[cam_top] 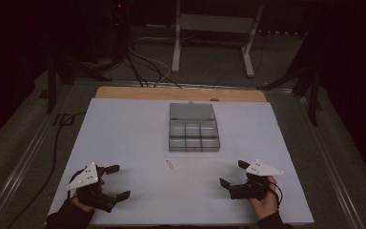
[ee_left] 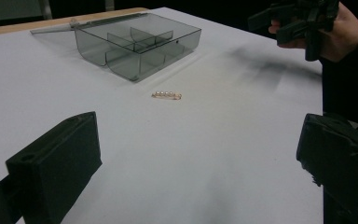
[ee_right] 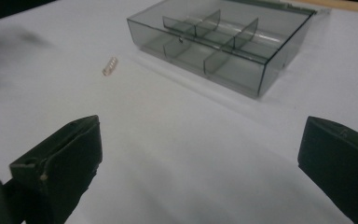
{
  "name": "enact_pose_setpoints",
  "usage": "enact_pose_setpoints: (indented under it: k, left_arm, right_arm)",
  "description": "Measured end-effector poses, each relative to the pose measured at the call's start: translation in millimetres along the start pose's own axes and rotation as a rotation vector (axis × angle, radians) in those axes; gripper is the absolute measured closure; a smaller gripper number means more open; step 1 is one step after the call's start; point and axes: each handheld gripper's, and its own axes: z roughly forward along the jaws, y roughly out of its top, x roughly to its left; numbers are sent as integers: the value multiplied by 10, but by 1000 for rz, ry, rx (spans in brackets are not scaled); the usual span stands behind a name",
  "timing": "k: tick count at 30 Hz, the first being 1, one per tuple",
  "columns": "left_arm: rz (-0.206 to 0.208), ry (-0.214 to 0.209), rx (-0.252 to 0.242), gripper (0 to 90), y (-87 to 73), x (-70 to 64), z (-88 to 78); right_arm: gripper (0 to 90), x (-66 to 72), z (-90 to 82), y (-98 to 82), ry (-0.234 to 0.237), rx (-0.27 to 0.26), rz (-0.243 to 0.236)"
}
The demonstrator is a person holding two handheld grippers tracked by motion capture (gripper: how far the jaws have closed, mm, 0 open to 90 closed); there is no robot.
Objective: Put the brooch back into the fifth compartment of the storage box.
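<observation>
a dim room with cables and a metal stand on the floor lies beyond a white tabletop (cam_top: 124, 138) whose wooden far edge peeks out from under the white sheet. a smoky clear compartment box (cam_top: 193, 134) sits near the middle toward the far side, its lid (cam_top: 192, 111) folded flat open behind it, and its six cells look empty, which suggests it is set ready to receive something. just in front of the box, a little to its left, lies a small pearl hair clip (cam_top: 169, 164), alone on the bare sheet and apart from the box. the left gripper (cam_top: 120, 182) and the right gripper (cam_top: 232, 173) rest low at the near corners, one in each hand, well apart from each other and angled inward toward the middle, likely a waiting pose that leaves the working area free. both sets of jaws stand wide open with nothing between them. the clip lies ahead of both, roughly between the two grippers and farther out; in the left gripper view it sits centred beyond the jaws, while in the right gripper view it is off toward the left jaw, short of the box.
</observation>
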Motion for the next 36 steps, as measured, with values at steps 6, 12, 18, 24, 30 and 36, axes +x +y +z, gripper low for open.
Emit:
enact_pose_setpoints:
  k: [6,12,18,24,30,36]
  left_arm:
    - [-7,6,-5,12,-1,8,1]
    - [-8,3,-3,12,-2,8,6]
    - [-11,4,-4,12,-2,10,4]
    - [-13,1,-5,12,-1,10,1]
    - [-14,0,-1,12,-2,11,2]
    - [-14,-2,-4,12,0,9,1]
  right_arm:
    - [0,18,4,68,-12,-11,1]
    - [0,17,-4,195,-26,-40,16]
    - [0,43,-1,306,-25,-75,14]
    - [0,63,37,385,-6,-90,11]
    - [0,100,88,437,0,-94,-7]
    - [0,144,156,487,9,-92,-9]
